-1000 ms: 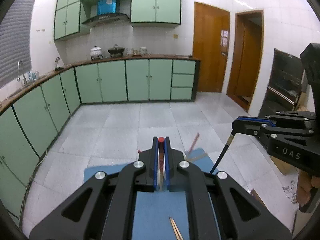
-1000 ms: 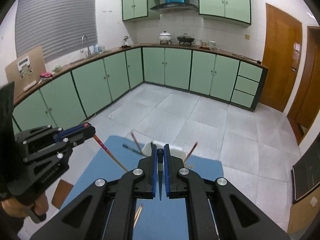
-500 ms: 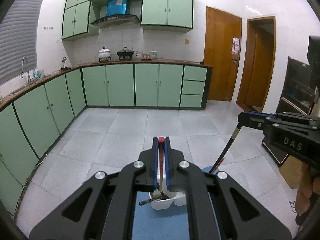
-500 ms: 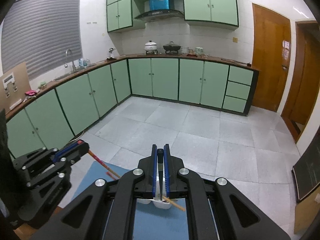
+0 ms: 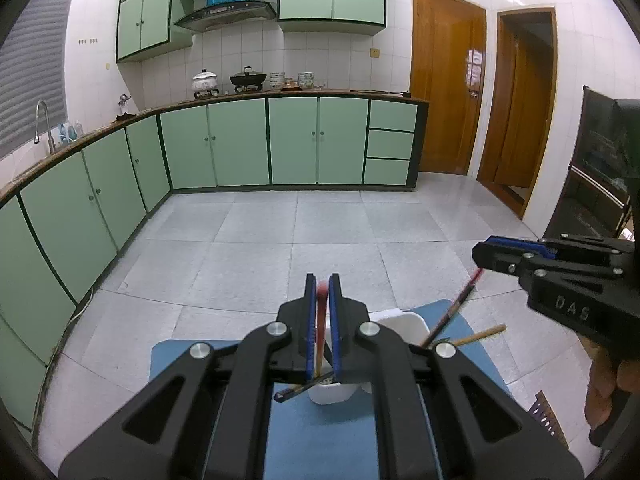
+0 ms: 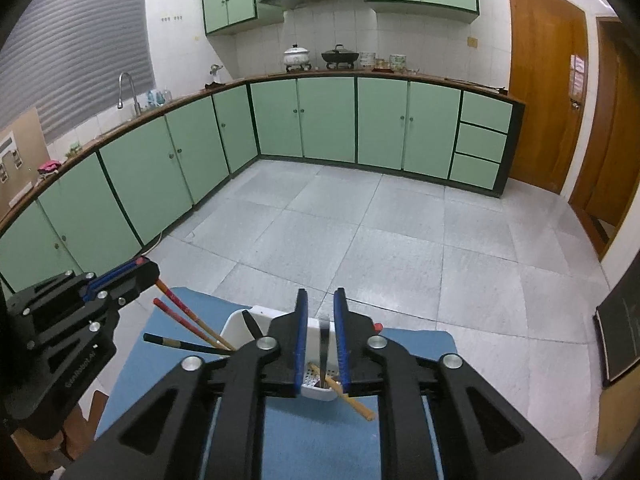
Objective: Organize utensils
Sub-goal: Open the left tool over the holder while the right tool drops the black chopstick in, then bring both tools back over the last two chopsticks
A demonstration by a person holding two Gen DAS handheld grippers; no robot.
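A white utensil holder (image 5: 404,322) (image 6: 240,324) stands on a blue mat (image 5: 320,436) (image 6: 320,440), with several chopsticks leaning in it. My left gripper (image 5: 322,280) has its jaws slightly parted around a red-tipped chopstick (image 5: 321,308) that stands upright over the holder. My right gripper (image 6: 322,296) has opened; a dark chopstick (image 6: 323,344) stands loose between the jaws with its lower end in the holder. In the left wrist view the right gripper (image 5: 478,256) hangs above a dark chopstick (image 5: 454,312).
The mat lies on a small table over a grey tiled floor (image 6: 360,232). Green cabinets (image 5: 240,144) line the far wall and left side. Wooden doors (image 5: 448,88) are at the right. A light wooden chopstick (image 6: 352,400) sticks out of the holder toward me.
Both grippers tilted up, then back down over the holder. The right jaws have opened and its chopstick now rests in the holder. The left jaws have parted slightly.
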